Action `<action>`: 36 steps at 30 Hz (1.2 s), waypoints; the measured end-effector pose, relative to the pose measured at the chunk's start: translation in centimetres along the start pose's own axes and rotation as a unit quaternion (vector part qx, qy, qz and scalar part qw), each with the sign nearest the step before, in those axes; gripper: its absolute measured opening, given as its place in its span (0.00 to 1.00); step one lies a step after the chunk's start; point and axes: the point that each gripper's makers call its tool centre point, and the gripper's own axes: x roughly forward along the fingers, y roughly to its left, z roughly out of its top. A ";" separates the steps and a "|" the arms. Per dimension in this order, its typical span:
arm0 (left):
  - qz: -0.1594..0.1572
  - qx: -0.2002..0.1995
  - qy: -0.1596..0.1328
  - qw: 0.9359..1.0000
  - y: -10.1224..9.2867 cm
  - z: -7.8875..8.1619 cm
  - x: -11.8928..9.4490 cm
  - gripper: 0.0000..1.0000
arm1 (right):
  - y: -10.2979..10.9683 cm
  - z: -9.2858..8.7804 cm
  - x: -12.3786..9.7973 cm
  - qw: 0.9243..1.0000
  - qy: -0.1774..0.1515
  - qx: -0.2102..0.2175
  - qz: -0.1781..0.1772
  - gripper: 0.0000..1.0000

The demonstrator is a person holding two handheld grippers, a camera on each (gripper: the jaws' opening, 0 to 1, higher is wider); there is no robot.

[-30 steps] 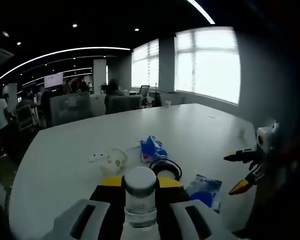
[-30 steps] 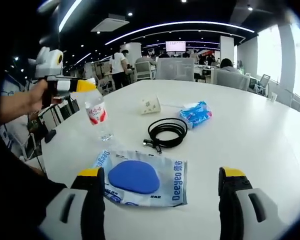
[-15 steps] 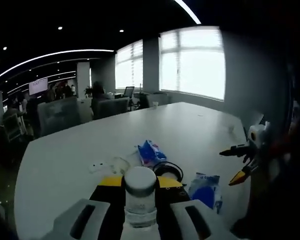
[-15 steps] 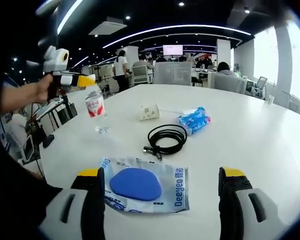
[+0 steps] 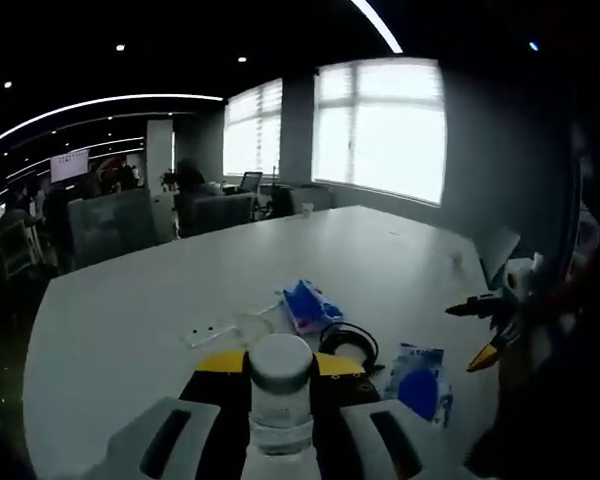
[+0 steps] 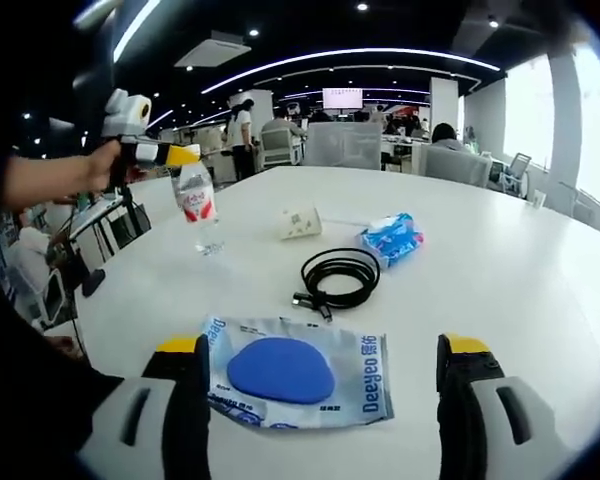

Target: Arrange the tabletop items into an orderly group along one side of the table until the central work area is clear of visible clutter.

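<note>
A clear plastic bottle (image 6: 197,210) with a white cap and a red-and-white label sits clamped at its neck between the yellow-tipped jaws of the left gripper (image 6: 168,155), near the left edge of a broad white table (image 6: 500,260) in an open-plan office. In the left gripper view the bottle (image 5: 280,400) rises straight between the jaws, its cap towards the camera. Whether its base touches the tabletop cannot be told.

Four other items lie on the table, one of each: a flat clear packet (image 6: 298,370) with blue lettering and a blue oval pad inside, nearest the right gripper (image 6: 320,400); a coiled black cable (image 6: 338,275) just beyond it; a crumpled blue-and-white pack (image 6: 392,236) beside the cable; and a small white cube-shaped adapter (image 6: 301,222) to the pack's left, well apart from the bottle.

A bare hand (image 6: 102,168) grips the left gripper from the table's left side, forearm stretched out level. The right gripper hangs low over the near edge, its jaws spread wide with nothing between them, the packet lying just ahead. In the left gripper view the right gripper (image 5: 485,335) shows at the far right, jaws parted, above the packet (image 5: 417,380)
</note>
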 end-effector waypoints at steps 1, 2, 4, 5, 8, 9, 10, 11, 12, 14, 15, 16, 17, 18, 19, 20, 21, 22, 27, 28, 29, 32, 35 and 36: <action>0.001 0.000 0.001 1.000 0.4 -0.2 0.1 0.19 | 0.0 0.0 0.0 1.000 0.000 0.000 -0.002 0.90; 0.002 0.001 0.001 1.000 0.5 -0.2 0.2 0.19 | 0.0 0.1 0.0 1.000 0.000 0.000 -0.003 0.90; 0.002 0.004 0.003 1.000 0.7 -0.4 0.4 0.19 | 0.0 0.1 0.1 1.000 0.000 0.002 -0.006 0.90; 0.001 0.005 0.005 1.000 0.9 -0.6 0.6 0.19 | 0.0 0.1 0.1 1.000 0.000 0.002 -0.008 0.90; -0.001 0.005 0.010 1.000 1.5 -1.1 1.0 0.19 | 0.0 0.2 0.1 1.000 0.001 0.005 -0.013 0.90; 0.001 0.007 0.012 1.000 1.6 -1.1 1.1 0.19 | 0.0 0.2 0.1 1.000 0.001 0.005 -0.013 0.90; 0.004 0.012 0.014 1.000 1.7 -1.3 1.3 0.19 | 0.0 0.2 0.2 1.000 0.001 0.006 -0.015 0.90; 0.005 0.014 0.017 1.000 1.9 -1.6 1.5 0.19 | 0.0 0.2 0.2 1.000 0.002 0.006 -0.016 0.90; 0.006 0.015 0.020 1.000 2.2 -1.9 1.6 0.19 | 0.1 0.2 0.3 1.000 0.003 0.006 -0.017 0.90; 0.008 0.009 0.021 1.000 3.3 -2.5 1.8 0.19 | 0.1 0.1 0.3 1.000 0.005 0.007 -0.017 0.90; 0.008 0.008 0.021 1.000 3.1 -2.4 1.7 0.19 | 0.2 0.1 0.4 1.000 0.006 0.006 -0.019 0.90; 0.010 0.007 0.023 1.000 3.1 -2.4 1.7 0.19 | 0.1 0.1 0.4 1.000 0.007 0.006 -0.019 0.90; 0.014 0.009 0.025 1.000 3.3 -2.6 1.8 0.19 | 0.2 0.1 0.5 1.000 0.008 0.007 -0.019 0.90; 0.016 0.016 0.029 0.999 3.4 -2.8 1.9 0.19 | 0.2 0.0 0.5 1.000 0.009 0.007 -0.019 0.90; 0.016 0.018 0.031 0.999 3.7 -3.3 2.0 0.19 | 0.2 0.0 0.6 1.000 0.011 0.005 -0.020 0.90; 0.016 0.018 0.032 0.999 3.9 -3.4 2.1 0.19 | 0.2 0.0 0.6 1.000 0.012 0.005 -0.020 0.90; 0.016 0.016 0.033 0.999 4.0 -3.2 2.0 0.19 | 0.1 -0.1 0.6 1.000 0.013 0.005 -0.020 0.90; 0.015 0.014 0.033 0.999 4.0 -3.0 1.9 0.19 | 0.1 -0.1 0.7 1.000 0.013 0.005 -0.021 0.90; 0.010 0.019 0.033 0.999 4.3 -3.4 2.1 0.19 | -0.1 -0.4 0.9 1.000 0.017 0.009 -0.022 0.90; 0.007 0.019 0.033 0.999 4.2 -3.4 2.2 0.19 | -0.1 -0.4 1.0 1.000 0.018 0.010 -0.022 0.90; 0.006 0.019 0.034 0.999 4.2 -3.5 2.2 0.19 | -0.1 -0.4 1.0 1.000 0.018 0.011 -0.022 0.90; 0.000 0.020 0.031 0.999 4.1 -3.3 2.4 0.19 | -0.2 -0.4 1.1 1.000 0.018 0.012 -0.022 0.90; -0.004 0.022 0.028 0.999 4.1 -3.5 2.4 0.19 | -0.3 -0.4 1.2 0.999 0.018 0.013 -0.023 0.90; -0.005 0.024 0.027 0.999 4.1 -3.5 2.4 0.19 | -0.4 -0.4 1.2 0.999 0.018 0.014 -0.024 0.90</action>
